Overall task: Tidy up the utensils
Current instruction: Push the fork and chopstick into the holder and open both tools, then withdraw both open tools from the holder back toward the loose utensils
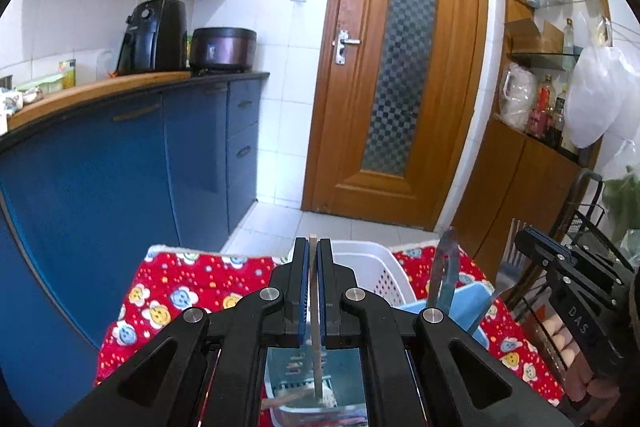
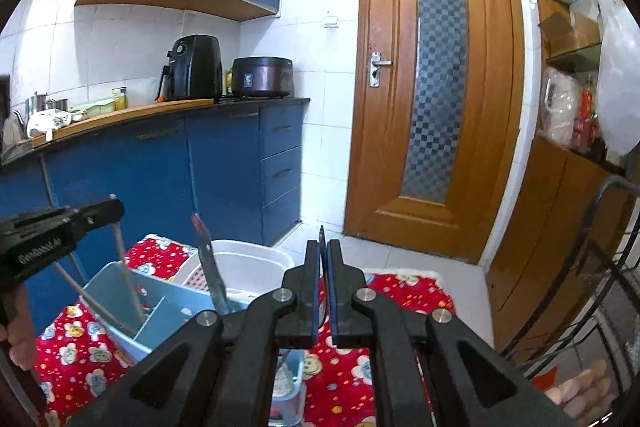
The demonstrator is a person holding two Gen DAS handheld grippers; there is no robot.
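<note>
My left gripper point(image 1: 313, 247) is shut on a wooden chopstick point(image 1: 316, 347) that stands upright, its lower end inside the blue utensil holder point(image 1: 466, 309). The right wrist view shows the same left gripper point(image 2: 118, 207) over the holder point(image 2: 116, 291), with the chopstick point(image 2: 124, 267) reaching into a compartment beside a second, leaning chopstick point(image 2: 88, 293). A knife point(image 2: 212, 271) stands blade-up in the holder. My right gripper point(image 2: 323, 251) is shut on a thin utensil point(image 2: 321, 233) seen edge-on; its kind is unclear.
A white perforated basket point(image 2: 256, 263) sits behind the holder on a red patterned cloth point(image 2: 80, 347). A black wire rack point(image 2: 600, 267) with eggs stands at the right. Blue cabinets point(image 2: 160, 179) line the left and a wooden door point(image 2: 436, 87) is ahead.
</note>
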